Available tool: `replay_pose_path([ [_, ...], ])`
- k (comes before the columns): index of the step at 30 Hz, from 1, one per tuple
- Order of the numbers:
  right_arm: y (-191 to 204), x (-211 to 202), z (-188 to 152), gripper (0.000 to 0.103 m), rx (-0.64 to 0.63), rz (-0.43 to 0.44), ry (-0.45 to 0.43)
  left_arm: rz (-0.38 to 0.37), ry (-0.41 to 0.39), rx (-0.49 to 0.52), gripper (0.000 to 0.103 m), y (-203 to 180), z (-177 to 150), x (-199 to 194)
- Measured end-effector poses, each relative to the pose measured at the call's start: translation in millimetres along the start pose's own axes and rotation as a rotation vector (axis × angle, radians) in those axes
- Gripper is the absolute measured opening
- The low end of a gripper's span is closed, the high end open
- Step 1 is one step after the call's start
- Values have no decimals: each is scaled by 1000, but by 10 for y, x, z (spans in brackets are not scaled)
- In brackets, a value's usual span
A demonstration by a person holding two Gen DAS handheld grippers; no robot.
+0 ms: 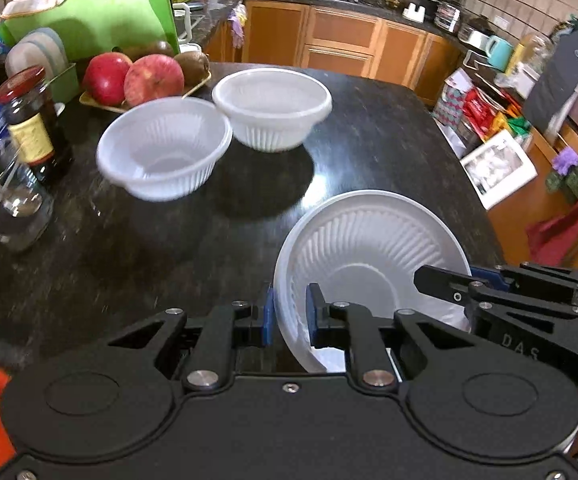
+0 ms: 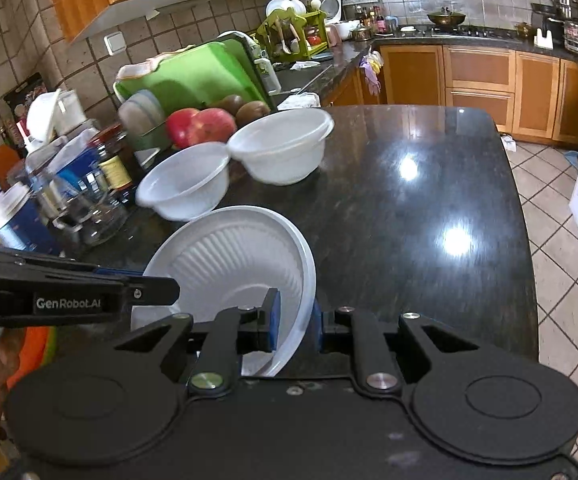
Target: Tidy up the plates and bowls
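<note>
Clearly the chief risk lay in the shared hold: the left gripper (image 1: 289, 316) was clenched on the near-left rim of the plate stack (image 1: 369, 264), and the right gripper (image 2: 295, 326) was clenched on the opposite rim, so both pinched only thin, flexible plastic edges. If the two hands drifted apart or twisted against each other, the rim could have buckled or slipped from the blue pads, and what looked like two nested plates could have slid apart and dropped onto the dark countertop (image 1: 369, 128). A careless sweep forward could also have knocked the near bowl (image 1: 163, 148), which stood touching the far bowl (image 1: 271, 108) just ahead, beside the fruit tray (image 1: 101, 104) and the jar (image 1: 31, 120). The plates appeared to be held above the counter near its front edge, between the two tools. Being round, they had no long axis; their hollow faced up and toward the cameras, tilted rather than level, with the far edge raised and the near edge dipping toward the grippers.
</note>
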State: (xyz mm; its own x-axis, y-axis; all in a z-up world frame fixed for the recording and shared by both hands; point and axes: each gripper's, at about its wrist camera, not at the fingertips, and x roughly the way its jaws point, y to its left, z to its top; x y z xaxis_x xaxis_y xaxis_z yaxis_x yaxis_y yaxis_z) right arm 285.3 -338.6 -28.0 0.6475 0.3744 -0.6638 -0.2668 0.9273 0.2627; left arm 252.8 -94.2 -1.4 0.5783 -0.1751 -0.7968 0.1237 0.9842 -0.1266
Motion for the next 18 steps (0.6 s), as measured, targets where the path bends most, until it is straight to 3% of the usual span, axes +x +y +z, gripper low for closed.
replay_pose_path([
  [12,628,-412,-631,18,72,-13,30,-32,40,55,23,270,-553,-419],
  [18,763,-390,-737,18,108,-43,41,-61,42,72,23,354,-677,-479],
])
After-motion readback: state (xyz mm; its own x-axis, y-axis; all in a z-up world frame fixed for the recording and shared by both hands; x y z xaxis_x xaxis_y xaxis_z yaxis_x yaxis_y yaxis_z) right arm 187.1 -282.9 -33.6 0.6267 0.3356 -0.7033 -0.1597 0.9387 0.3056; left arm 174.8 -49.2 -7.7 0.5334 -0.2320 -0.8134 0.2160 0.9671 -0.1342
